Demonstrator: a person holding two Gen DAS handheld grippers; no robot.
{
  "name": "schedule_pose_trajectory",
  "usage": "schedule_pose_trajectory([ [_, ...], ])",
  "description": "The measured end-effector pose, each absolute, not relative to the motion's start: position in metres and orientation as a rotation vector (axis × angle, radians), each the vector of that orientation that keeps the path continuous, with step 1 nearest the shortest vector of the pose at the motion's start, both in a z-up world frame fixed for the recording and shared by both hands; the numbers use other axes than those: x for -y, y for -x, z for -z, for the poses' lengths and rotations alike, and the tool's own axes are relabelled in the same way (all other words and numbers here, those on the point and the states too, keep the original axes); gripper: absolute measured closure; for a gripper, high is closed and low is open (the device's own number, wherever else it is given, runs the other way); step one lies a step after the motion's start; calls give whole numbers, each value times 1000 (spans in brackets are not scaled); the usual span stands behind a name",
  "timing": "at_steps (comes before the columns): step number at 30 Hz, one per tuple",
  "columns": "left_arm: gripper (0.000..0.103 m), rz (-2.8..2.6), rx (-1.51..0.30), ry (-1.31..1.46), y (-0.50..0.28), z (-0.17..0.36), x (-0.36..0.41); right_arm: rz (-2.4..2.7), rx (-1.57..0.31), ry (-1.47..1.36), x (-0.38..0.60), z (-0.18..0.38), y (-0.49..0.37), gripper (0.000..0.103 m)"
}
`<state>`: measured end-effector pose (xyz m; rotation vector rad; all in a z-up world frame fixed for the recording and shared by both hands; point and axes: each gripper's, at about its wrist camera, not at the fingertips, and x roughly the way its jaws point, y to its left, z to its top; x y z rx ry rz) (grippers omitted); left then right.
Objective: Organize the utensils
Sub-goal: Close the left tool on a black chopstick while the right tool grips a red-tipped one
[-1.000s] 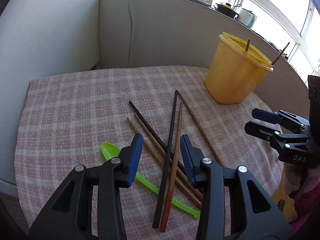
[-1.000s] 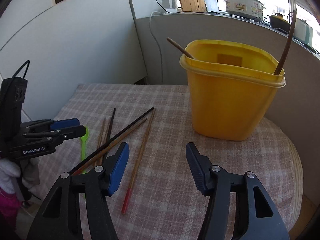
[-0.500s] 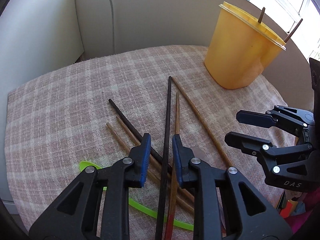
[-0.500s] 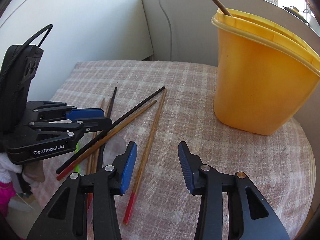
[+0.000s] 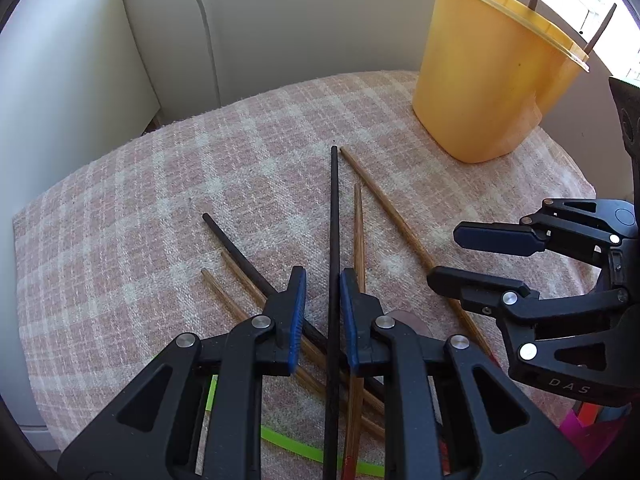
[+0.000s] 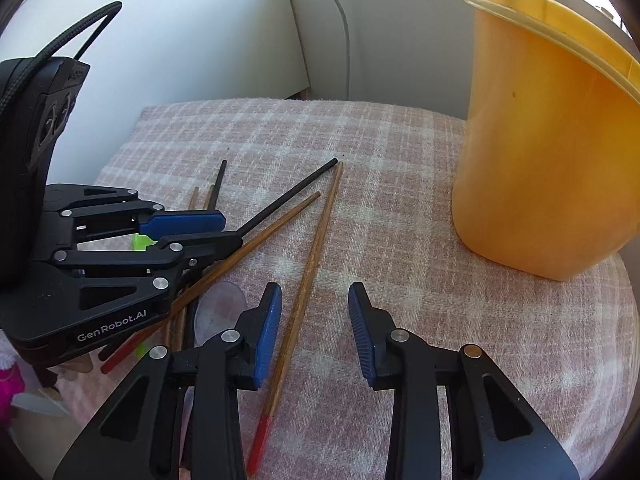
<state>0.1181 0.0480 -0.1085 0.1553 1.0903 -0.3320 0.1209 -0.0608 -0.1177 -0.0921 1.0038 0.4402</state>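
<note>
Pink-and-cream checked cloth covers the round worktop (image 5: pixel 160 208), set against pale walls. Loose chopsticks lie crossed near its front, with a tall yellow plastic tub (image 5: pixel 488 92) at the back already holding two sticks upright, likely where the rest belong. The left tool (image 5: pixel 323 312) has its blue pads narrowed around a long black chopstick (image 5: pixel 333 216); whether they grip it yet I cannot tell. The right tool (image 6: pixel 314 330) hangs wide open and empty above a red-tipped brown wooden chopstick (image 6: pixel 316 248).
</note>
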Motion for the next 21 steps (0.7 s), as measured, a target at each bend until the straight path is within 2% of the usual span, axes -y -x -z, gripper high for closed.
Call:
schedule_pose_trajectory([
  [9,87,333,-1109,-154,-133,119,-43,-442,-1048,91,58,122,-133,73],
  [15,92,335,-1108,-152,-143,125,-34,-434,-1070,108,52,122,-140,74],
  [21,98,331,-1103,-94,-150,124,-45,-421,-1083,109,51,122,-145,95],
])
